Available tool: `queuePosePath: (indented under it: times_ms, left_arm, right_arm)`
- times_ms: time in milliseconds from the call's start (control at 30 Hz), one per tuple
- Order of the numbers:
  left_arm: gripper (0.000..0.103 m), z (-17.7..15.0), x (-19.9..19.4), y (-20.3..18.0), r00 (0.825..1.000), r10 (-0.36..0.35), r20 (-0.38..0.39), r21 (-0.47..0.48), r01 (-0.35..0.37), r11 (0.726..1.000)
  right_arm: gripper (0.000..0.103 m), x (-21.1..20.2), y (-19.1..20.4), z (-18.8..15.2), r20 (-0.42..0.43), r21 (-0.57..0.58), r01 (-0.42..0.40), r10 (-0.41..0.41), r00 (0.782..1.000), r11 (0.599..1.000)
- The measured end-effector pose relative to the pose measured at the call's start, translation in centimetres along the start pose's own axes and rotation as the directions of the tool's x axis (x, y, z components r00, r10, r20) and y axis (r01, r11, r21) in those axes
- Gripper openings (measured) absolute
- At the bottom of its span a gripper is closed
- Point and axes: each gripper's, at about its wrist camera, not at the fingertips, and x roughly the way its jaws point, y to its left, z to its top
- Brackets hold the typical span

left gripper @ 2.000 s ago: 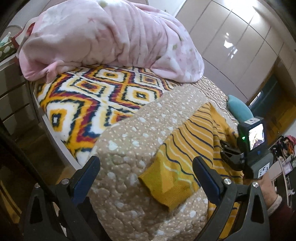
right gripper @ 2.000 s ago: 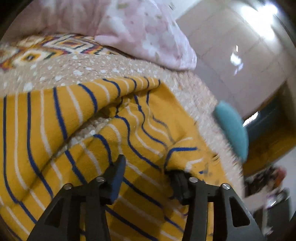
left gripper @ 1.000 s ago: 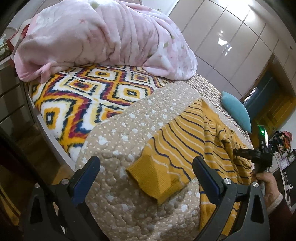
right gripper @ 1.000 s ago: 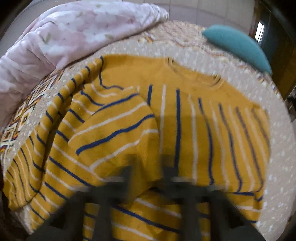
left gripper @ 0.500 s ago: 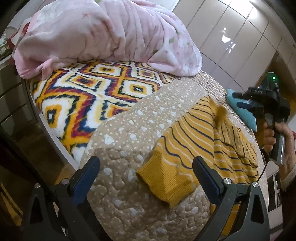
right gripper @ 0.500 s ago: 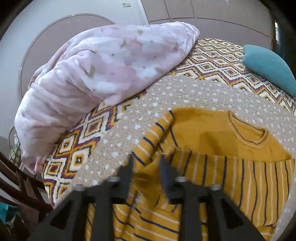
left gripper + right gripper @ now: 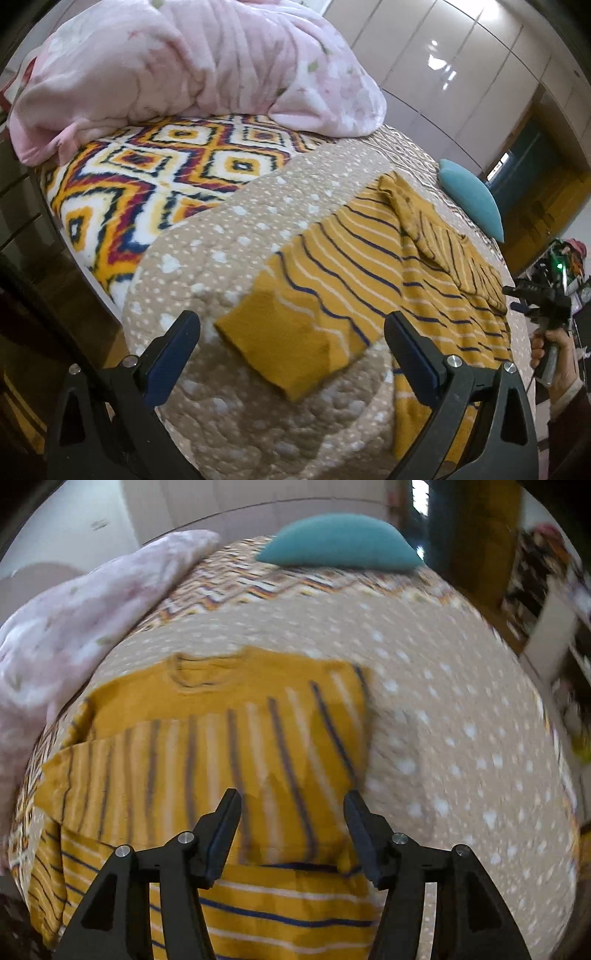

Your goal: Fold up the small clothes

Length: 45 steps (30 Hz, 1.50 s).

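A mustard sweater [image 7: 373,266] with navy and white stripes lies spread on a beige dotted quilt [image 7: 236,236] over the bed, filling the centre and right of the left wrist view. One sleeve stretches toward the lower middle of that frame, its plain cuff [image 7: 280,339] lying flat on the quilt between the fingers of the left gripper [image 7: 291,354]. That gripper's jaws are spread wide and touch no cloth; it hangs above the sleeve end.

In the right wrist view the sweater [image 7: 221,746] occupies the centre and lower left, with the neckline [image 7: 199,672] toward the top and the other sleeve folded across the chest, its stripes running up and down over the sideways stripes of the body below. The right gripper [image 7: 291,808] sits at the bottom centre, jaws apart and empty, above the folded sleeve's lower edge. This view is blurred. In the left wrist view the same gripper [image 7: 543,299] shows at the right edge, held in a hand [image 7: 554,354].

A pink blanket [image 7: 192,66] is heaped at the upper left of the left view, beside a diamond-patterned cover [image 7: 159,177]. A teal cushion [image 7: 340,542] rests at the top centre of the right view, well apart from the sweater.
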Motion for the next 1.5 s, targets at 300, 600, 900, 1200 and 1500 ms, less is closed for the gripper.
queuePosePath:
  times_ms: [300,600,900,1200,1500]
  left_arm:
    - [0.099,0.0,-0.7,-1.7,1.000,0.026,-0.009,0.016,-0.026,1.000]
    - [0.099,-0.3,0.5,-2.5,0.999,0.023,-0.037,0.027,-0.022,0.999]
    - [0.099,0.6,-0.3,-0.1,0.998,0.068,0.005,-0.020,-0.068,0.997]
    - [0.099,-0.4,0.5,-0.1,0.990,0.141,-0.021,0.110,-0.138,0.984]
    - [0.099,-1.7,1.8,-3.2,0.998,0.036,-0.050,0.285,-0.021,0.958]
  right_arm:
    - [0.009,3.3,0.3,-0.5,-0.028,0.004,-0.037,0.037,0.999,0.999]
    - [0.010,0.5,-6.4,0.4,-0.002,0.077,0.087,-0.087,0.996,0.993]
    - [0.050,-4.2,-5.1,-1.6,0.132,0.050,0.082,-0.088,0.987,0.995]
    - [0.056,-6.7,2.6,-6.2,0.095,-0.129,-0.099,0.111,0.989,0.987]
    - [0.059,-5.8,6.7,-13.2,0.020,-0.251,-0.130,0.140,0.990,0.959]
